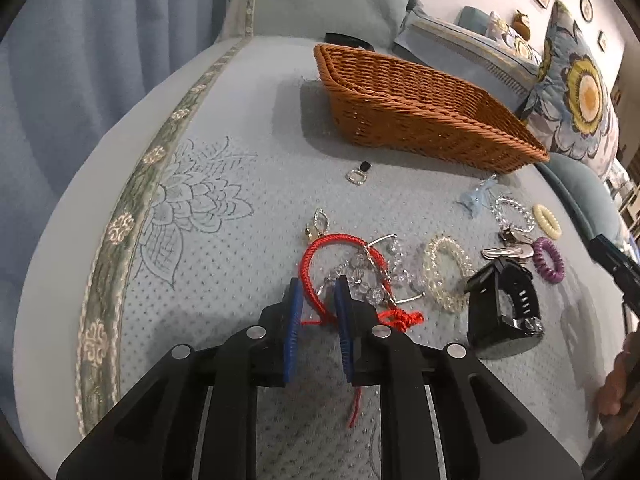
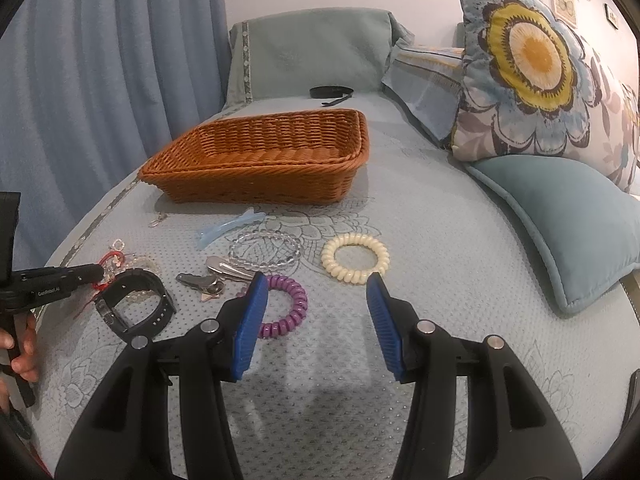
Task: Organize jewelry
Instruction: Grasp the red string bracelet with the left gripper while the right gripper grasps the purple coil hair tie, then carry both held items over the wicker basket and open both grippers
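Observation:
My left gripper [image 1: 319, 285] is down on the bedspread with its blue pads close together. A red cord bracelet [image 1: 332, 240] crosses the narrow gap and touches both pads, tangled with a clear crystal chain [image 1: 372, 280]. To the right lie a pale bead bracelet [image 1: 444, 272] and a black watch [image 1: 500, 308]. My right gripper [image 2: 316, 282] hovers open over bare cloth, holding nothing. A purple coil tie [image 2: 284, 308] lies by its left pad, a cream coil tie [image 2: 354, 258] just ahead. The wicker basket [image 2: 260, 168] stands empty further back.
Silver hair clips [image 2: 224, 270], a clear bead bracelet [image 2: 264, 250] and a blue clip [image 2: 228, 226] lie before the basket. A small ring [image 1: 356, 176] sits near the basket's front. A flowered pillow [image 2: 532, 60] and teal cushion [image 2: 568, 224] bound the right; a curtain [image 2: 100, 80] hangs left.

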### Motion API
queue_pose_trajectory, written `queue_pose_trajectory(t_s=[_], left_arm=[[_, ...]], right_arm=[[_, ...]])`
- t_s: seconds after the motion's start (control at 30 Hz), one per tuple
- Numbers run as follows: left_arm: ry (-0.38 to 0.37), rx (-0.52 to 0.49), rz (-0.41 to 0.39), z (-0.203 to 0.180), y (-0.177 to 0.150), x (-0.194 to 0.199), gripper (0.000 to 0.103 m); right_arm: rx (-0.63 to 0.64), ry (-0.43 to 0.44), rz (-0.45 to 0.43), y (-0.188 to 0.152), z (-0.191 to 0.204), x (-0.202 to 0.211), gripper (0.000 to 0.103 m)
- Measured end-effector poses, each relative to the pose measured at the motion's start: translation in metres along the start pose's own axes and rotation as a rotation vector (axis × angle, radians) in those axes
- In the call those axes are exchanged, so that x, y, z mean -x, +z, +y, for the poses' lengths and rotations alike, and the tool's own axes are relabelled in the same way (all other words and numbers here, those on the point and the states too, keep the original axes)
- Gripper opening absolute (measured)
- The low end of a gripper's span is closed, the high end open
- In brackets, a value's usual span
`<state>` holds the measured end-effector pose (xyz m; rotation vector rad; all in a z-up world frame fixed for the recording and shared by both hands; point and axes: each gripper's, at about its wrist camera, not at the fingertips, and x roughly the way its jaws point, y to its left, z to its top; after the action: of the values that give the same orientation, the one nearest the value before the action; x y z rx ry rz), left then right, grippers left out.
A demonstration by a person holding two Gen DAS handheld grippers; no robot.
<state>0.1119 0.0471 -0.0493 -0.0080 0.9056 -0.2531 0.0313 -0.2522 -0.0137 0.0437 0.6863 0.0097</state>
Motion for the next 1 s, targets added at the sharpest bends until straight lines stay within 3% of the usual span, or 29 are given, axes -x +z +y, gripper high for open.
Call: queue_pose_trajectory(t_s=[0.13, 0.23, 0.3, 0.47, 0.6, 0.63, 0.67, 0.7, 0.8, 1.0], left_arm=[[0.056, -0.022, -0.024, -0.005, 0.0, -0.003, 0.002], [0.043, -0.017, -0.045, -0.005, 0.002, -0.002, 0.002], [0.015, -0.009, -0.054, -0.004, 0.003, 0.0, 0.002], [-0.112, -0.013, -0.087, -0.007, 0.005, 0.014, 0.002], [-0.212, -0.012, -0.102, -0.01, 0.005, 0.021, 0.002], [-0.235, -0.013, -0.11, -0.01, 0.006, 0.024, 0.002], [-0.26, -0.009, -0.12, -0.009, 0.007, 0.027, 0.002], [-0.29, -0.001, -0.132, -0.009, 0.007, 0.031, 0.002], [-0.378, -0.004, -0.189, -0.01, 0.007, 0.047, 0.002], [-0.469, -0.044, -0.281, -0.02, 0.002, 0.075, 0.002]], right_arm=[[0.001, -0.021, -0.011, 0.004, -0.008, 0.002, 0.048], [-0.011, -0.026, 0.001, 0.009, -0.02, 0.004, 0.034], [-0.031, 0.013, 0.034, 0.009, -0.026, -0.001, 0.034], [-0.049, 0.154, 0.149, 0.005, -0.01, -0.028, 0.034], [0.008, 0.069, 0.211, 0.006, 0.013, -0.057, 0.033], [0.019, 0.05, 0.233, 0.005, 0.016, -0.063, 0.027], [0.037, 0.039, 0.223, 0.005, 0.019, -0.062, 0.025], [0.05, 0.048, 0.22, 0.005, 0.022, -0.06, 0.011], [0.055, 0.058, 0.193, 0.003, 0.024, -0.054, 0.01], [0.061, 0.064, 0.112, 0.007, 0.016, -0.03, 0.01]])
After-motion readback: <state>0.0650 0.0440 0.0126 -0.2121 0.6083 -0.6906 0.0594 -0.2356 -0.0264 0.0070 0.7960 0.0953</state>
